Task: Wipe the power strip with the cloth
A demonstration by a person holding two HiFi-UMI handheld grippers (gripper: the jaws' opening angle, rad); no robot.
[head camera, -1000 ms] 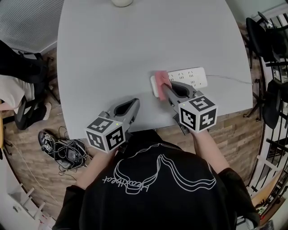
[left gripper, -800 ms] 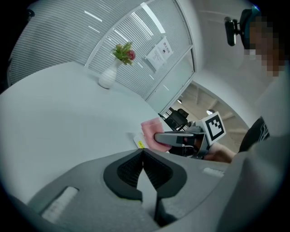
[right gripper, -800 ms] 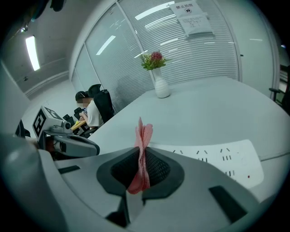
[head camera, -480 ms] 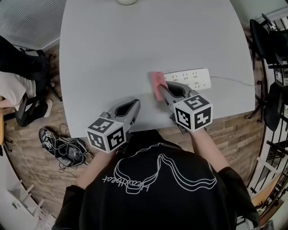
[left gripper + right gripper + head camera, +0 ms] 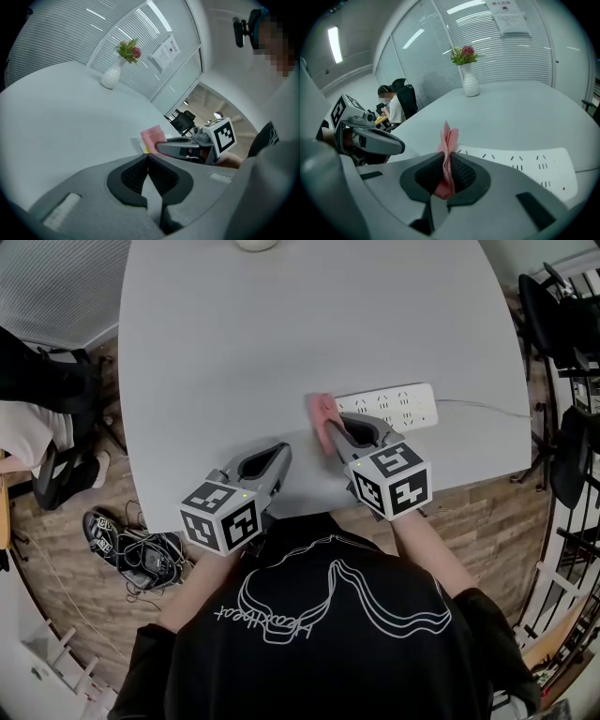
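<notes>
Sticking up from the right gripper (image 5: 446, 161), the pink cloth (image 5: 449, 140) is squeezed tight between its jaws. It is held at the left end of the white strip (image 5: 394, 404), which is laid flat on the table (image 5: 281, 334). The left gripper (image 5: 148, 161) is pressed closed on nothing, near the table's edge.

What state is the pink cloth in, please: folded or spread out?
Folded: the cloth stands as a thin bunched wad pinched in the right gripper, not spread flat.
</notes>
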